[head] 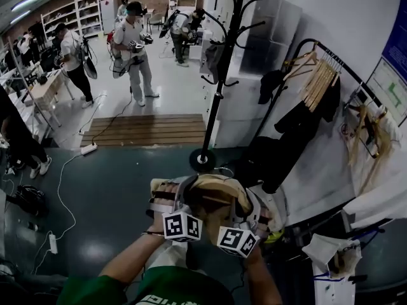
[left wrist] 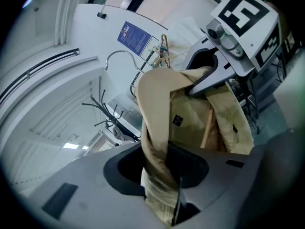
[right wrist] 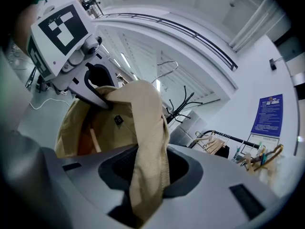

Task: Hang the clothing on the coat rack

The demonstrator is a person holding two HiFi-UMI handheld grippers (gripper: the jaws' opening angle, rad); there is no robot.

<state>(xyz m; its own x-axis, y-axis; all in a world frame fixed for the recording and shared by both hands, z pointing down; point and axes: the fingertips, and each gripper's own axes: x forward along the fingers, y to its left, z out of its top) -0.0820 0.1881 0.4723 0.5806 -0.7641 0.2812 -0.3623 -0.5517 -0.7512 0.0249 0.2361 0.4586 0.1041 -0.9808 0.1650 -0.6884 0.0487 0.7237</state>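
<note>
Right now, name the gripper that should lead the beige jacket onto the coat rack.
Left, narrowly. Both left gripper and right gripper clamp the jacket, but in the head view the left sits slightly nearer the coat rack.

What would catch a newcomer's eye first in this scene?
The beige jacket at the bottom centre of the head view, bunched up and clamped by both the left gripper and the right gripper. Just ahead stands a tall black coat rack on a round base. To the right, a garment rail carries wooden hangers and dark clothes.
</note>
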